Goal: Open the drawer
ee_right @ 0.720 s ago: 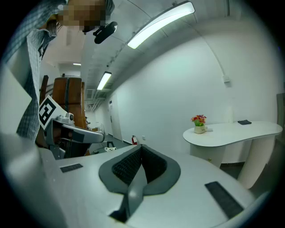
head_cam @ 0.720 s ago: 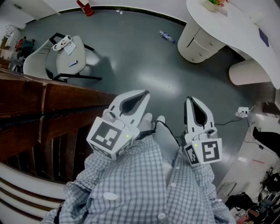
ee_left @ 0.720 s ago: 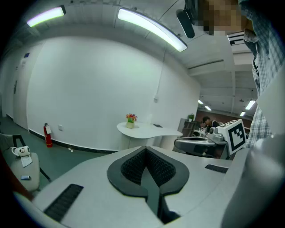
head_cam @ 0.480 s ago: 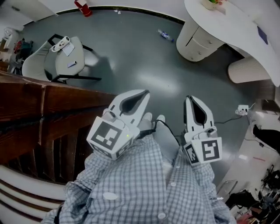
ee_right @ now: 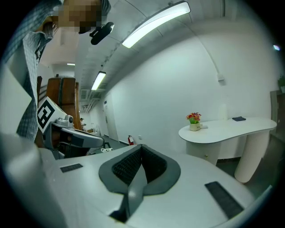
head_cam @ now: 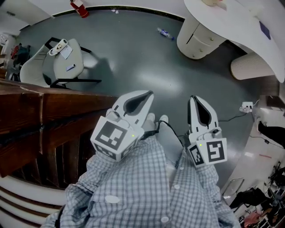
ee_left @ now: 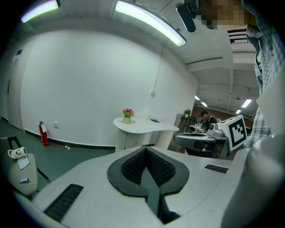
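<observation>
In the head view both grippers are held close in front of my checked shirt, pointing out over the grey floor. My left gripper (head_cam: 144, 95) is shut with nothing between its jaws, and so is my right gripper (head_cam: 194, 99). A white drawer unit (head_cam: 196, 42) stands under the curved white table (head_cam: 231, 26) at the far right, well away from both grippers. The left gripper view shows its closed pads (ee_left: 146, 149) with that table (ee_left: 142, 127) far behind. In the right gripper view, the closed pads (ee_right: 141, 147) lie left of the drawer unit (ee_right: 209, 153).
A dark wooden cabinet (head_cam: 44, 111) runs along my left. A white chair (head_cam: 62, 62) with a mug and papers stands at the far left. A red fire extinguisher (head_cam: 76, 7), a bottle (head_cam: 164, 32) and a power strip with cable (head_cam: 246, 107) are on the floor.
The head view has shifted slightly, so the room sits a little higher in the picture. Both grippers keep their place and stay shut.
</observation>
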Demonstrator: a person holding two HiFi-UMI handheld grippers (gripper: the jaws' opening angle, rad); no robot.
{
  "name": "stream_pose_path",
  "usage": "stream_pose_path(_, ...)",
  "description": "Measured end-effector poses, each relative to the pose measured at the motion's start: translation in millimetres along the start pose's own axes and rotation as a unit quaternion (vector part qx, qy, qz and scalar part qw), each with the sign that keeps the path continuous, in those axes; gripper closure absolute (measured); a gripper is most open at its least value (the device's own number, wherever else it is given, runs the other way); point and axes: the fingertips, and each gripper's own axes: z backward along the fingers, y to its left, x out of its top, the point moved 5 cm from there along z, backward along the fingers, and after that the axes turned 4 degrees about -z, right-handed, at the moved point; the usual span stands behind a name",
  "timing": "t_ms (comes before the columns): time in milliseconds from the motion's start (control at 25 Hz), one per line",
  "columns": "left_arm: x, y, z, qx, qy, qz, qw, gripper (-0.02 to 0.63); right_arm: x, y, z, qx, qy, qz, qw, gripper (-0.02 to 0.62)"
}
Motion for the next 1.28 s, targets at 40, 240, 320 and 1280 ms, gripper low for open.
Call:
stream_pose_path(40,-1.2,0.9,-1.1,-0.003,0.006,-0.002,1.0000,0.601,-0.3,0.0,0.4,-0.004,0.000,0.000,1.000,0.586)
stream_pose_path(240,-2.6,2.5,-9.7,-0.033,0.019,-0.017,0.9991,0.601,-1.4,-3.0,3.6,-0.035,-0.003,-0.005,0.999,0.586)
stream_pose_path(320,-3.3,3.1,-11.8,-0.046,0.022,-0.025,0.9984,0.601,-2.8,-1.9,6.1,-0.049,-0.008,-0.008,0.999,0.586)
stream_pose_path(1280,10.6,-32.4,-83.4,-0.149,0.053,-0.065,0.9853,0.601,-9.3,-54.4,44.3,-0.154,-0.021,-0.039,0.987,0.586)
